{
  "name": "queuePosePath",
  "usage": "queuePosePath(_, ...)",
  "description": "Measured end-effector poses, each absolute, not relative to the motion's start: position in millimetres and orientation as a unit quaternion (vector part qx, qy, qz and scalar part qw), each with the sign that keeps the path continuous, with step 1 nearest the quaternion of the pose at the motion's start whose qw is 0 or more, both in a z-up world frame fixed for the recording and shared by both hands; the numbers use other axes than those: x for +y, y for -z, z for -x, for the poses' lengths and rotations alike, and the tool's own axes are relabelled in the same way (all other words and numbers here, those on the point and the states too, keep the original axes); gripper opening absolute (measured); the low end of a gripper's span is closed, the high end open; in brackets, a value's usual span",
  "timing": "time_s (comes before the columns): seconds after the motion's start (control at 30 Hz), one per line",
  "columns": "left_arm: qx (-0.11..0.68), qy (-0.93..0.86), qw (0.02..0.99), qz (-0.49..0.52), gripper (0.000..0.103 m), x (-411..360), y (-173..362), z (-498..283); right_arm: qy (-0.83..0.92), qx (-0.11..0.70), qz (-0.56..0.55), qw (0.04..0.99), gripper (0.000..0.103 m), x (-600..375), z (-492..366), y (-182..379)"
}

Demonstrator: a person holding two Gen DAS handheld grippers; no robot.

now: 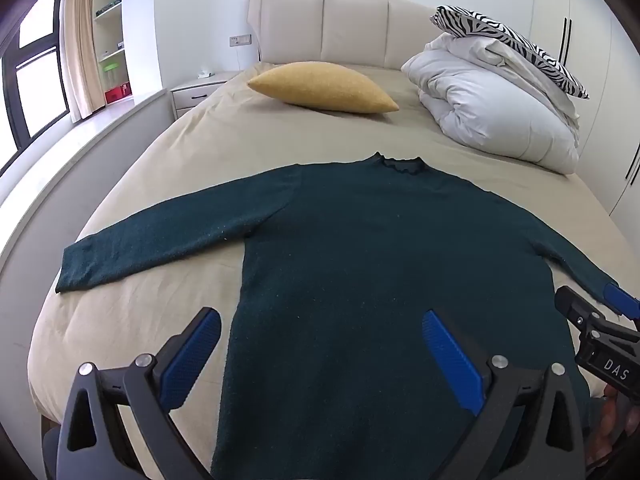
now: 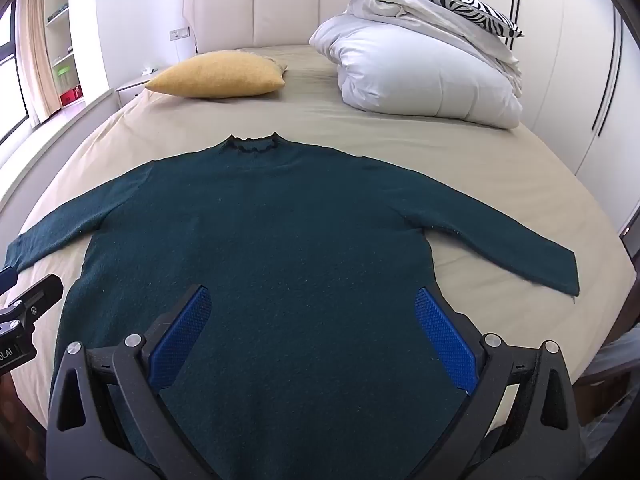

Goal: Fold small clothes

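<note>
Left gripper (image 1: 320, 352) spread wide, nothing between the blue pads (image 1: 192, 360); hovering low centre of the left wrist view, over the hem end of the dark green sweater (image 1: 360, 260). Right gripper (image 2: 312, 328) likewise released and empty, low centre of the right wrist view, straddling the lower body of the same garment. Each tool visible at the edge of the other's frame, so both poised side by side at the near end, probably to take the hem or sleeves as a pair. Sweater laid flat on the beige bed sheet (image 1: 208, 136), collar toward the top of frame, left sleeve (image 1: 152, 248) out to mid left, right sleeve (image 2: 500, 248) out to mid right: spread ready, no fold made yet. Yellow pillow (image 1: 324, 86) and white duvet (image 1: 492, 100) with zebra pillow (image 1: 512, 36) kept well apart at the upper frame, leaving working room.
</note>
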State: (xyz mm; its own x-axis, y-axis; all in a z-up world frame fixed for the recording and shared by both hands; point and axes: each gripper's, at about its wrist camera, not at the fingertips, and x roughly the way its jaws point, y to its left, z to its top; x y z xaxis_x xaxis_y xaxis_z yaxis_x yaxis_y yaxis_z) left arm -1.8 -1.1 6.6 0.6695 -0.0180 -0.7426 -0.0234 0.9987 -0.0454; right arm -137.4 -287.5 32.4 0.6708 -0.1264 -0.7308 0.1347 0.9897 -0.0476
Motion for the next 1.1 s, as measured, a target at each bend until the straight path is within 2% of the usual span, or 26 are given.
queuePosePath(1.1, 0.408, -0.005, 0.913, 0.028, 0.103, 5.0, -1.6, -0.2, 0.07, 0.401, -0.008, 0.914, 0.103, -281.2, 136.6, -29.5)
